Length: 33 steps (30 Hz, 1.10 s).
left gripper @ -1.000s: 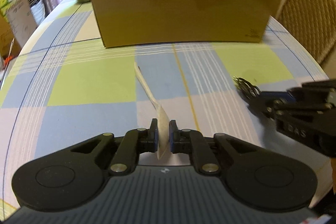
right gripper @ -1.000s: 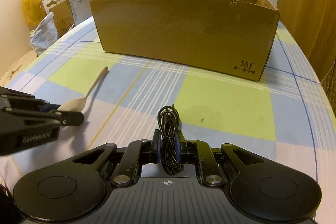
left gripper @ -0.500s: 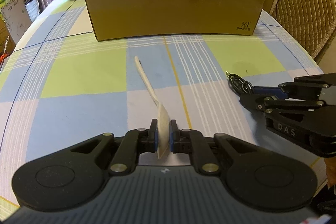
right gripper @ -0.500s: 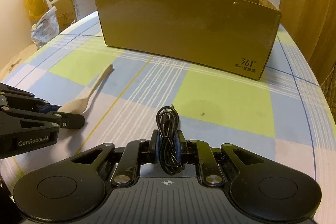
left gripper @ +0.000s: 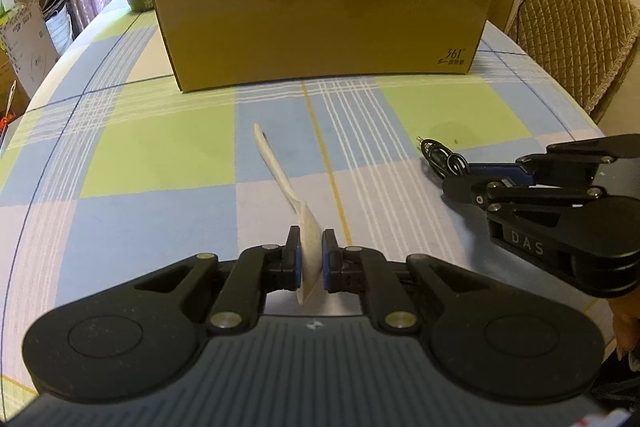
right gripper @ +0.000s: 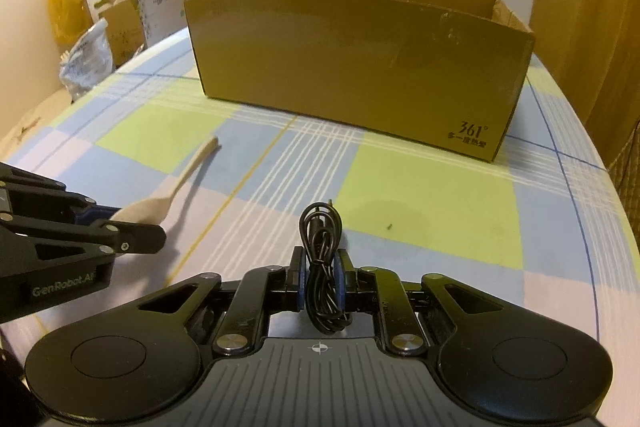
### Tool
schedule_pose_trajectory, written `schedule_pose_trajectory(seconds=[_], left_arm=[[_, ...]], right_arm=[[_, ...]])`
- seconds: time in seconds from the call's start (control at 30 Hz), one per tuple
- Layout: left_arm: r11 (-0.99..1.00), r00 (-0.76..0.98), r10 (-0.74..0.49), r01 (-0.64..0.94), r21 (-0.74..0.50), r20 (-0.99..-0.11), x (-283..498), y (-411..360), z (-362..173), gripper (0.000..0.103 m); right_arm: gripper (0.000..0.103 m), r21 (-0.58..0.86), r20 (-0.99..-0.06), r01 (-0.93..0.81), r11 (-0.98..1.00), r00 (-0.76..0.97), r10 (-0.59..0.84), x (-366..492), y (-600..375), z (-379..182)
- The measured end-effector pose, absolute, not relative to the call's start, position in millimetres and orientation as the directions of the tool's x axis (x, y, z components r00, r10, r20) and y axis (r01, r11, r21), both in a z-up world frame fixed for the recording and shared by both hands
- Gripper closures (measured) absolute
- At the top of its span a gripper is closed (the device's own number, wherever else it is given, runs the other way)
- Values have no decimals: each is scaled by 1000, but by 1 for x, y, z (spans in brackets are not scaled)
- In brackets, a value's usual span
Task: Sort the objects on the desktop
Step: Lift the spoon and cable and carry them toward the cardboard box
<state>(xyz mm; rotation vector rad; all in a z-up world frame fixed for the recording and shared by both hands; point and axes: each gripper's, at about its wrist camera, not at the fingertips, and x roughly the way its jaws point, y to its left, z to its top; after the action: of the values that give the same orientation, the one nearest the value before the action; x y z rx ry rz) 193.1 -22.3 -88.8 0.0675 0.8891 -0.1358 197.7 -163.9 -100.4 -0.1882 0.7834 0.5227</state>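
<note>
Left claw (left gripper: pixel 311 259) grips spoon (left gripper: pixel 280 183); right claw (right gripper: pixel 321 281) grips cable (right gripper: pixel 320 259).

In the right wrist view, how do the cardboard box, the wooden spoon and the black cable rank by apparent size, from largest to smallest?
1. Cardboard box, by far the largest.
2. Wooden spoon and black cable: they look alike in length. The cable is nearer the camera and the left claw hides part of the spoon, so I leave them unranked.
</note>
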Motion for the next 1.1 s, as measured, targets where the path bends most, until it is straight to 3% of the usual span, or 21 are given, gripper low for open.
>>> schedule_pose_trajectory(seconds=[1.1], left_arm=[[981,734,-141,196,9,-664,142,-45,1,97]], right_arm=[[92,62,-606,-423,904,704,371,142,-198,-12]])
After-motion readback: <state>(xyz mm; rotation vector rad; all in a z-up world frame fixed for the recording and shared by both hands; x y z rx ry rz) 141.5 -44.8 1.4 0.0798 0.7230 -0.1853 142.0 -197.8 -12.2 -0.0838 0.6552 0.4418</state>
